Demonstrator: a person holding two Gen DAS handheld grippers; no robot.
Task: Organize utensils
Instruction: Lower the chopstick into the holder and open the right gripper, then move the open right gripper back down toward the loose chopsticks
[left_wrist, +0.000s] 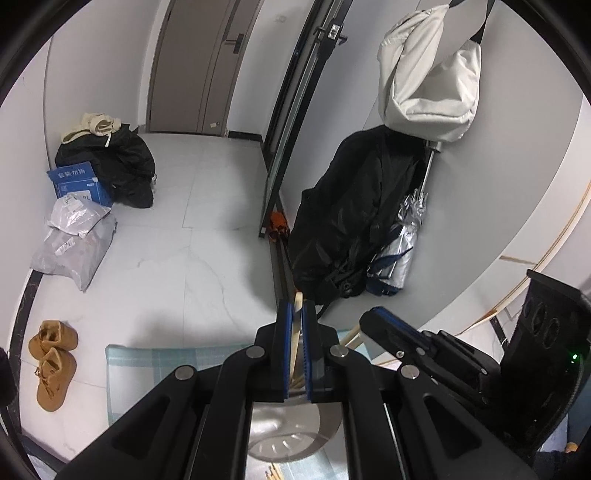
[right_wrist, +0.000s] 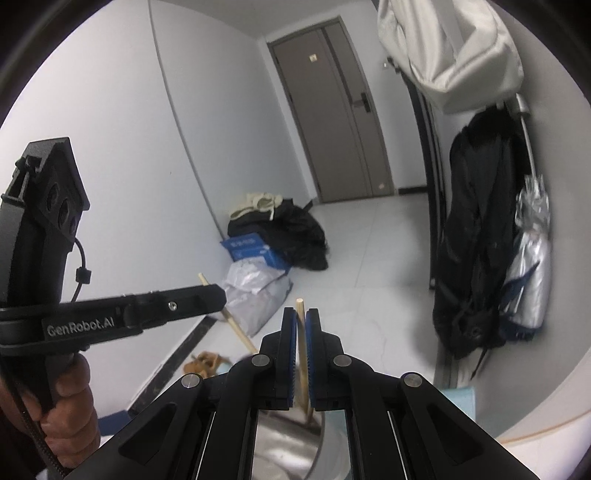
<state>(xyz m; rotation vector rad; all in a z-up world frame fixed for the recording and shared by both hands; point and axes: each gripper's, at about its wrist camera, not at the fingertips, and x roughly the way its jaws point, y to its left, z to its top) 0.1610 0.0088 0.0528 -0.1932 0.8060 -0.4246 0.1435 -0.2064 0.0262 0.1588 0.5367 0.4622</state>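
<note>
Between each claw's pads, one wooden chopstick (left_wrist: 296, 332), metal holder (left_wrist: 291, 435) below

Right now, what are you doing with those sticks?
A person is tidying chopsticks with two hand-held grippers. The left gripper pinches one wooden chopstick; the right gripper pinches another chopstick. Both sticks point down into a shiny metal holder on a checked cloth.
</note>
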